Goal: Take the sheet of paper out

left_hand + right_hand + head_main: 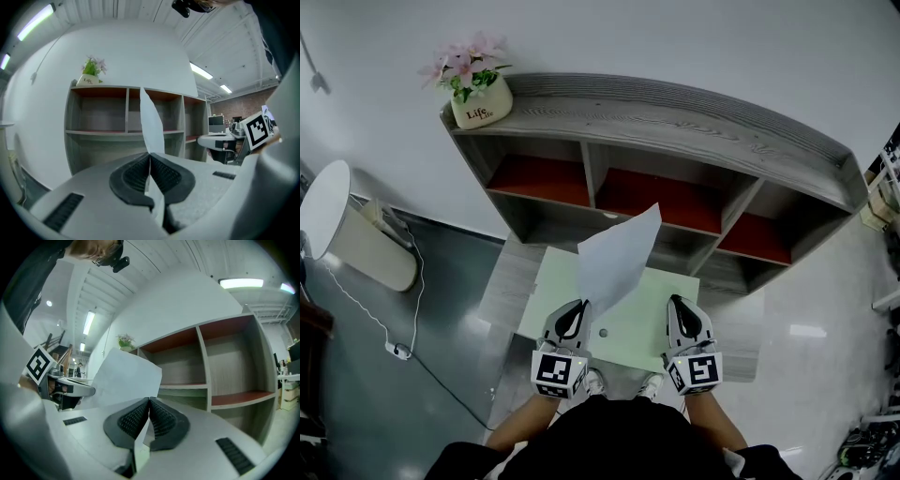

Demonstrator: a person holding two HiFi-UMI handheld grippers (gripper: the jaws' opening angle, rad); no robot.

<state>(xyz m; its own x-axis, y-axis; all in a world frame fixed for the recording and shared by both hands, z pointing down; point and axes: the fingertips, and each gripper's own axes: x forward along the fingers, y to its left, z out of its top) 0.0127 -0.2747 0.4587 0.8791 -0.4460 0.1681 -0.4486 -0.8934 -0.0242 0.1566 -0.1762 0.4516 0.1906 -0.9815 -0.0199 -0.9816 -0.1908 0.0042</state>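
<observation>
Paper edge-on in the left gripper, right gripper idle beside it

Clamped between the closed jaws of the left gripper point(575, 314), the sheet of paper point(619, 258) rises from the fingertips. Its long axis slants up and away towards the shelf unit point(675, 122), with the free corner leaning to the right-hand side. It hangs over the green table point(661, 337), probably clear of it, though the head view does not settle that. The right gripper point(684, 314) has its jaws together on nothing, just beside the sheet and apart from it, so the left hand alone steers the paper.

Thin matt white sheet of paper point(619, 255), grey wood-grain shelf point(694, 117) — glossy floor point(825, 356)
</observation>
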